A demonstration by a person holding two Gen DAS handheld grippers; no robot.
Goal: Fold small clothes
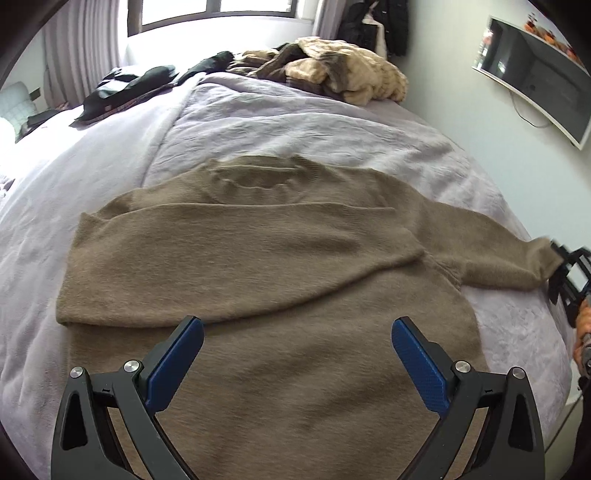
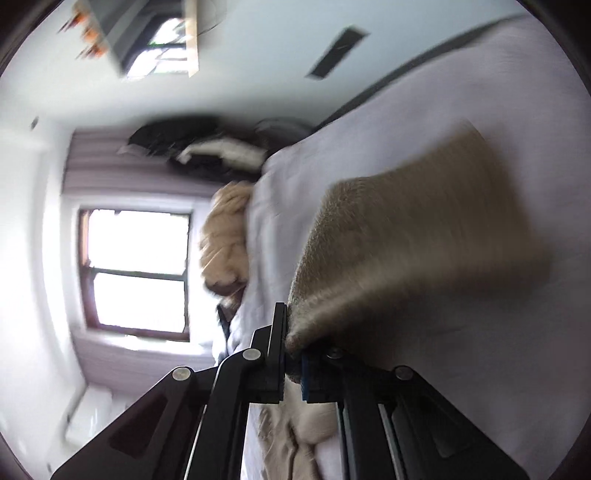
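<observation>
No text, label, brand, number or sign can be read in either view. The wall-mounted screen (image 1: 535, 70) at about two o'clock in the left wrist view shows only reflections, and the right wrist view is too blurred to show any lettering.

A bedroom lit by bright daylight from a dark-framed window (image 1: 218, 14) at the far wall, with pale curtains (image 1: 79, 55) beside it. A bed covered in a lilac quilt (image 1: 295, 125) fills the room. A wall-mounted television (image 1: 535, 74) hangs on the pale right wall.
</observation>
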